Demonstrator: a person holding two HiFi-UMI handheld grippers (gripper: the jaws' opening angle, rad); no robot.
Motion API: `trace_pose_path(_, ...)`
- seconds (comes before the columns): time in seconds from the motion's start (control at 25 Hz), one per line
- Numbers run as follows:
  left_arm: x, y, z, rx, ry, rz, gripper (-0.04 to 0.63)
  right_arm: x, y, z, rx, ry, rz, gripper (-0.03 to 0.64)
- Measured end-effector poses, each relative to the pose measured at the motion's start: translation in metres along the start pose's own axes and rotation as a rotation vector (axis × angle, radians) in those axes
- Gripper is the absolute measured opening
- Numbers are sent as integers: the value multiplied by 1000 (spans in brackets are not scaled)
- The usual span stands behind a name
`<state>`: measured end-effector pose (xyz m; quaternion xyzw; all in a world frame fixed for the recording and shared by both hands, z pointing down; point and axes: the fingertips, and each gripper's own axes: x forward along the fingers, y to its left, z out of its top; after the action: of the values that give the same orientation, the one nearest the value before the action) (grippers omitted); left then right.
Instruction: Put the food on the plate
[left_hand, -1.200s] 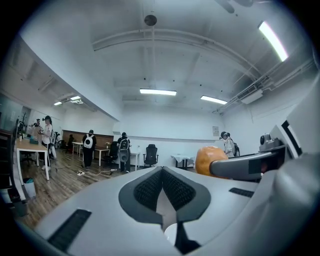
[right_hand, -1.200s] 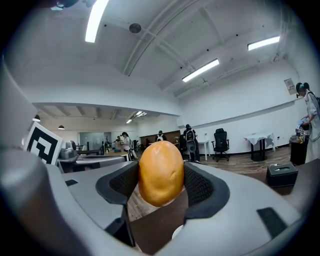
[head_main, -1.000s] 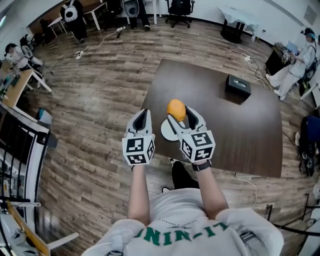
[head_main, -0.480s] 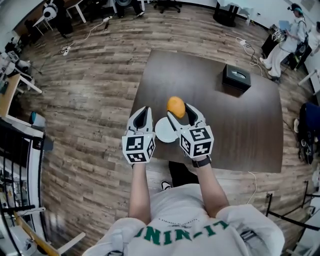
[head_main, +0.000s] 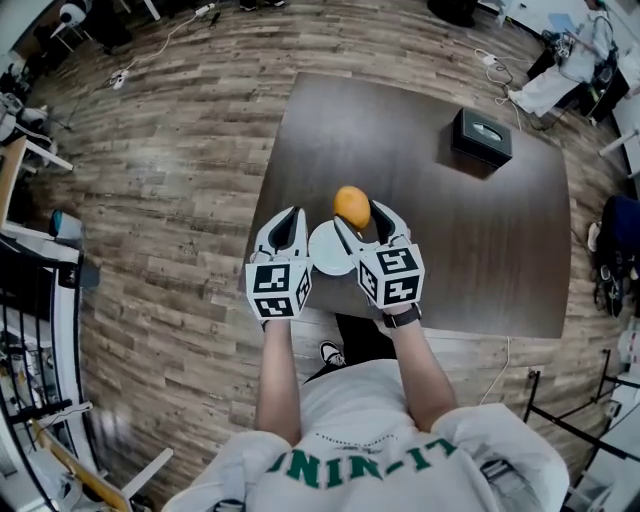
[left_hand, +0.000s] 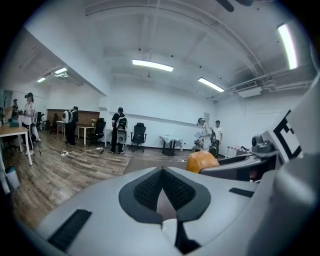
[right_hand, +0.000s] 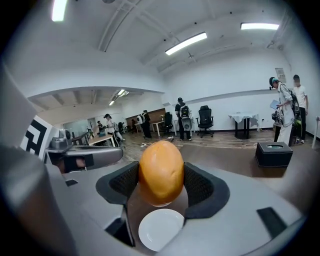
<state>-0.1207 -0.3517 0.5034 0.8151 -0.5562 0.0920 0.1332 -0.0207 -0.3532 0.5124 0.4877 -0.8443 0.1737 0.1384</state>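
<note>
A round orange-brown bun (head_main: 351, 207) sits between the jaws of my right gripper (head_main: 357, 215), which is shut on it. The bun hangs just above the far right rim of a small white plate (head_main: 328, 250) near the front edge of the dark table (head_main: 450, 230). In the right gripper view the bun (right_hand: 161, 172) fills the gap between the pads, and the plate (right_hand: 161, 229) lies below it. My left gripper (head_main: 287, 222) is shut and empty, left of the plate. The left gripper view shows its closed tips (left_hand: 162, 172) and the bun (left_hand: 201, 161) at the right.
A black tissue box (head_main: 481, 138) stands at the table's far right, also seen as the box (right_hand: 274, 153) in the right gripper view. Wooden floor surrounds the table. Office chairs, desks and several people are far off in the room.
The head camera has tilted, so the table sits higher in the view. Both grippers keep nearly the same places by the plate, and the right one still holds the bun.
</note>
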Motion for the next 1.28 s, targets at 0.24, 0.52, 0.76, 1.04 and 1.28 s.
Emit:
trace_pose_path(0.24, 14, 9, -23, -19, 47, -1, 12, 21, -6, -26, 13, 61, -12, 296)
trace_pose_path(0.52, 28, 19, -55, -62, 100, 7, 12, 42, -10, -61, 37, 123, 7, 296)
trace_pose_path(0.76, 36, 24, -78, -92, 139, 14, 12, 51, -13, -89, 37, 186, 8, 295)
trace_pose_path(1.04, 49, 25, -104, -114, 176, 12, 12, 64, -21, -120, 40, 260, 8, 296)
trace_pose_path(1.28, 57, 27, -123, -135, 198, 18, 12, 75, -24, -154, 56, 333, 19, 296)
